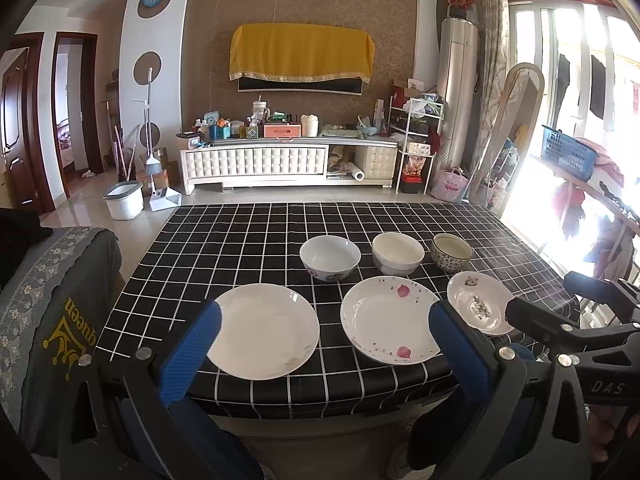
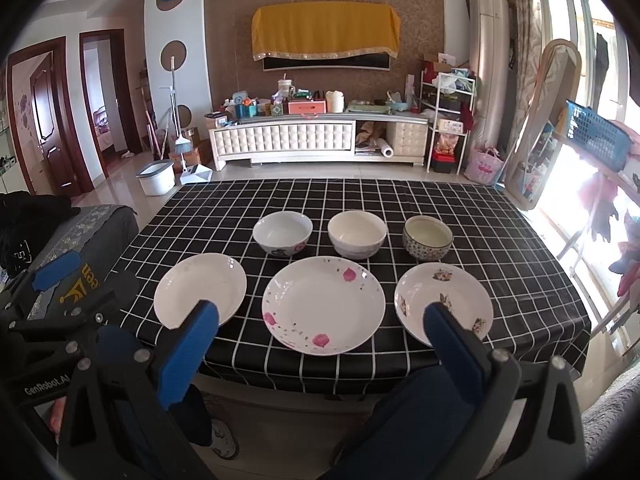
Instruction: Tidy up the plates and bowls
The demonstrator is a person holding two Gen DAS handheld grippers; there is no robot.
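Three plates lie in a front row on the black checked tablecloth point(image 1: 240, 240): a plain white plate point(image 1: 262, 330) point(image 2: 200, 290), a petal-print plate point(image 1: 390, 318) point(image 2: 323, 305) and a small flower-print plate point(image 1: 480, 306) point(image 2: 444, 302). Behind them stand a white bowl with a painted base point(image 1: 330, 257) point(image 2: 283, 233), a cream bowl point(image 1: 398, 253) point(image 2: 357, 234) and a patterned bowl point(image 1: 452, 252) point(image 2: 427, 237). My left gripper point(image 1: 326, 316) hangs open before the table edge, empty. My right gripper point(image 2: 322, 316) is open too, holding nothing.
A sofa arm with a grey cover point(image 1: 52, 304) stands left of the table. Behind the table are a TV cabinet point(image 1: 288, 160), a bucket point(image 1: 123, 199) and a broom. A mirror point(image 1: 508, 136) and a window rail with a blue basket point(image 1: 568, 152) are at the right.
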